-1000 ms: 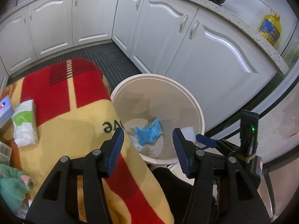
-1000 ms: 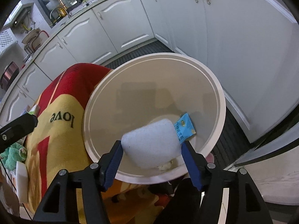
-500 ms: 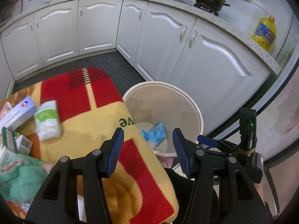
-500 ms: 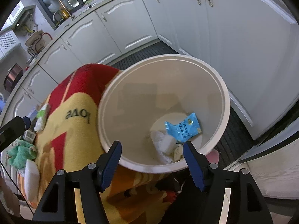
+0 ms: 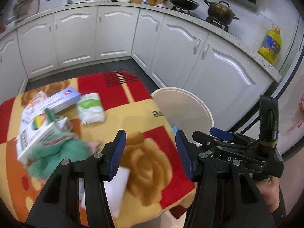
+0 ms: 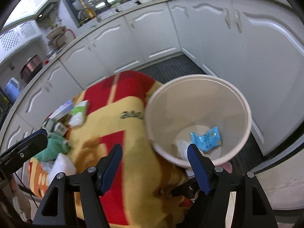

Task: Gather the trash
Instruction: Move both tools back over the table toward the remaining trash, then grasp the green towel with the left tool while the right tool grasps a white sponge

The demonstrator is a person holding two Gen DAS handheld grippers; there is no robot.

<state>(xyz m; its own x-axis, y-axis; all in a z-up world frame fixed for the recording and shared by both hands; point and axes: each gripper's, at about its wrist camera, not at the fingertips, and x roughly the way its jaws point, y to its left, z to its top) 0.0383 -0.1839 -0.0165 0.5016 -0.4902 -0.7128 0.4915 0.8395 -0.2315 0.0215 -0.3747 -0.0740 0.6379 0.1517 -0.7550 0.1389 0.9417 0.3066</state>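
Right gripper [image 6: 154, 163]: jaws opening, nothing between them, hanging over the blanket [image 6: 133, 117] edge beside the bin [image 6: 245, 102]. Left gripper [image 5: 150, 150]: jaws parted and empty, above the blanket's rose pattern. In the bin lie a blue wrapper [image 6: 206, 138] and white wad [image 6: 181, 147]. On the blanket remain a tissue pack [image 5: 91, 108], boxes [image 5: 62, 99], green cloth [image 5: 60, 155] and a white pad [image 5: 115, 186]. White cabinets [image 5: 190, 57] stand behind
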